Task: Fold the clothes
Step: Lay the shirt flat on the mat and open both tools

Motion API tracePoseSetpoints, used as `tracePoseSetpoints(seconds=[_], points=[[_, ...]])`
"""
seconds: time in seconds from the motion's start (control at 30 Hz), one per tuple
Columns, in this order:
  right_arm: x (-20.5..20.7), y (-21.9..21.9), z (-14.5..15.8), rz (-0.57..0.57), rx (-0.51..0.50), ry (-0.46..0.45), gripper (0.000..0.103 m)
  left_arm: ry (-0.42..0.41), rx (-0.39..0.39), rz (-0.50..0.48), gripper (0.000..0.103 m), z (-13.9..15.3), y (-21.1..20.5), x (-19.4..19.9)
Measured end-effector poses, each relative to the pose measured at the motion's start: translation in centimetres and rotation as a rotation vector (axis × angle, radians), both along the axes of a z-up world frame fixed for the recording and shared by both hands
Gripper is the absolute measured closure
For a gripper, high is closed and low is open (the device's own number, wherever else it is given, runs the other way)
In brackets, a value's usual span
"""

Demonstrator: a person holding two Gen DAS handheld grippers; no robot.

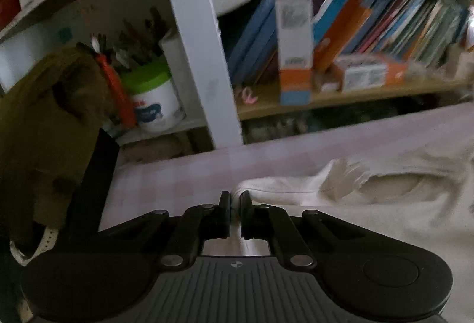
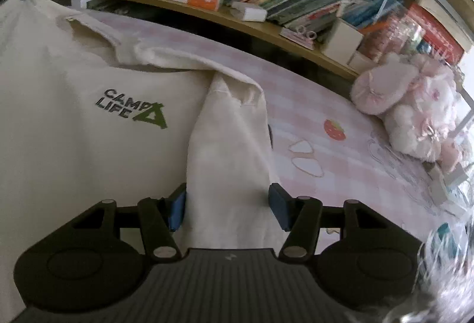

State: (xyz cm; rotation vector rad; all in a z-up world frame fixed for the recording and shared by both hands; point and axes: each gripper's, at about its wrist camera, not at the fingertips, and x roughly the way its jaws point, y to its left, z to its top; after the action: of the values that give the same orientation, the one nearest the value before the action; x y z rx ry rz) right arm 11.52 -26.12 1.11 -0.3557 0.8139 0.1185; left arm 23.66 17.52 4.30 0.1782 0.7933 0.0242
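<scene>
A cream T-shirt (image 2: 89,151) with a green "CAMP LIFE" print (image 2: 130,109) lies spread on a pink checked sheet (image 2: 340,175). In the left wrist view the shirt (image 1: 370,219) stretches off to the right, and my left gripper (image 1: 235,201) is shut on a bunched edge of it (image 1: 266,189). One short sleeve (image 2: 228,139) runs toward the right wrist camera. My right gripper (image 2: 228,206) straddles the sleeve's lower end, jaws apart, blue pads (image 2: 177,209) on either side of the cloth without squeezing it.
A wooden shelf (image 2: 207,12) packed with books and boxes runs along the bed's far side, with a white upright post (image 1: 195,41). Pink plush toys (image 2: 414,109) sit at the right. An olive garment (image 1: 44,115) hangs at the left beside a tub of pens (image 1: 154,98).
</scene>
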Motion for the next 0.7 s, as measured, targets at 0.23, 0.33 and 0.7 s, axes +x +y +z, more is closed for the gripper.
tracePoseSetpoints(seconds=[0.23, 0.33, 0.7], points=[[0.6, -1.8, 1.3, -0.054, 0.118, 0.037, 0.045, 0.0, 0.036, 0.101, 0.088, -1.7, 0.3, 2.2], [0.4, -3.5, 2.0, -0.095, 0.21, 0.071, 0.043, 0.021, 0.058, 0.081, 0.088, -1.4, 0.2, 1.6], [-2.6, -9.4, 3.9, -0.185, 0.47, 0.166, 0.04, -0.012, -0.214, -0.046, 0.087, 1.3, -3.1, -14.9]])
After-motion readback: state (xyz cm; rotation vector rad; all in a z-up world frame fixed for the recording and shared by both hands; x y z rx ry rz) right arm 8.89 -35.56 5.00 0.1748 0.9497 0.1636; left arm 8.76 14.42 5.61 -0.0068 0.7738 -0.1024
